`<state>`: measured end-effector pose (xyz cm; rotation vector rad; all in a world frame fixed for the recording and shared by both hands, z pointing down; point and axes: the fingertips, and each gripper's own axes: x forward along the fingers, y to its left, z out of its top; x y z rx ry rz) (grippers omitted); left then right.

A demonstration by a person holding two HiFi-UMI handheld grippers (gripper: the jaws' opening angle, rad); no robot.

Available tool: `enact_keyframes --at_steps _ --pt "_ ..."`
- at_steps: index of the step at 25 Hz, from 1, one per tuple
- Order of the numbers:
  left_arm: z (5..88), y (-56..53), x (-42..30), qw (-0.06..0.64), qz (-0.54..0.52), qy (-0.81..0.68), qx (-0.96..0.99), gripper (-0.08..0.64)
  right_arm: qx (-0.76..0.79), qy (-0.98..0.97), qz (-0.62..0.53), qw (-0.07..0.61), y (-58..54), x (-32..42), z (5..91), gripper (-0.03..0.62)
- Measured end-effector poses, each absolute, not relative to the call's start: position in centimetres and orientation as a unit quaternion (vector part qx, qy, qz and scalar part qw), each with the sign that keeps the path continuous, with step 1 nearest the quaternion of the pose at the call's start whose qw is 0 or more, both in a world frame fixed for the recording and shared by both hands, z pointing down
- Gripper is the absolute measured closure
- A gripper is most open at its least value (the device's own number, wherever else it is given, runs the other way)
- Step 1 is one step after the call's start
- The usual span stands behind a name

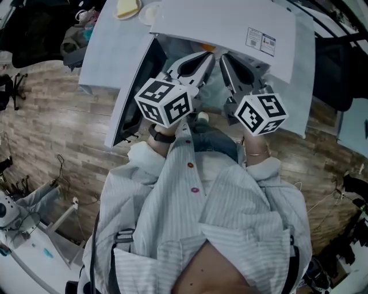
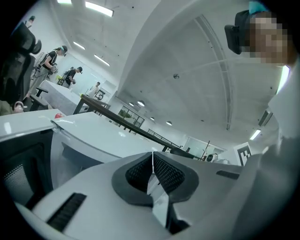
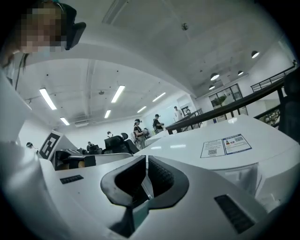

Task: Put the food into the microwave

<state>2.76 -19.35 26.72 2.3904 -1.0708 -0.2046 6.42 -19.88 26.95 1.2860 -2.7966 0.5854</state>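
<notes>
The white microwave [image 1: 224, 23] stands on a white table [image 1: 106, 51], with its door [image 1: 138, 92] swung open to the left. A yellowish piece of food [image 1: 127, 7] lies on a plate at the table's far left, away from both grippers. My left gripper [image 1: 210, 57] and right gripper [image 1: 223, 59] are held side by side in front of the microwave's opening and hide most of the cavity. The left gripper [image 2: 152, 161] is shut with nothing between its pads. The right gripper [image 3: 146, 166] is shut and empty too. The microwave's top [image 3: 206, 150] fills the space beyond it.
A second white plate [image 1: 150, 12] sits beside the food. Wooden floor [image 1: 52, 109] surrounds the table, with a dark chair [image 1: 34, 28] at the far left and white equipment with cables [image 1: 34, 229] at the lower left. Several people [image 3: 138, 131] stand far off.
</notes>
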Motion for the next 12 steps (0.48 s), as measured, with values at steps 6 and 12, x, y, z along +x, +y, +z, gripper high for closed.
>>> enact_keyframes --at_steps 6,12 --pt "24.7 -17.6 2.7 0.241 -0.086 -0.379 0.889 0.552 0.395 -0.900 0.186 -0.002 -18.4 6.7 25.6 0.560" --pt "24.7 -16.9 3.7 0.241 -0.088 -0.362 0.896 0.552 0.394 -0.900 0.186 -0.001 -17.7 7.3 25.6 0.560"
